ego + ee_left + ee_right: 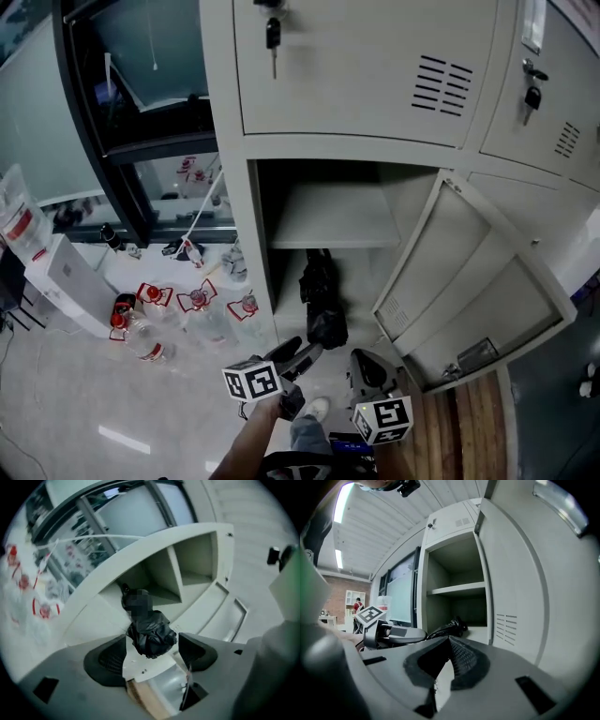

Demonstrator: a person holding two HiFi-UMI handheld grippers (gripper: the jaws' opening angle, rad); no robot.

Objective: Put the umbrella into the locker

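A folded black umbrella [323,300] lies on the floor of the locker's open lower compartment [278,281], its near end sticking out over the front edge. My left gripper [302,354] sits just in front of that end. In the left gripper view the umbrella [149,634] shows between the spread tips of the left gripper [152,645], which is open. My right gripper [364,361] hangs to the right, below the open door [469,281]. Its pads [457,656] meet with nothing between them. The right gripper view also shows the umbrella [451,625] and the left gripper [396,633].
A shelf [328,220] divides the open compartment. Keys [273,37] hang in the shut upper doors. Several water bottles [197,300] and a white box [70,277] stand on the floor at left. My shoe [317,408] is below the grippers. A wooden strip [469,422] lies at right.
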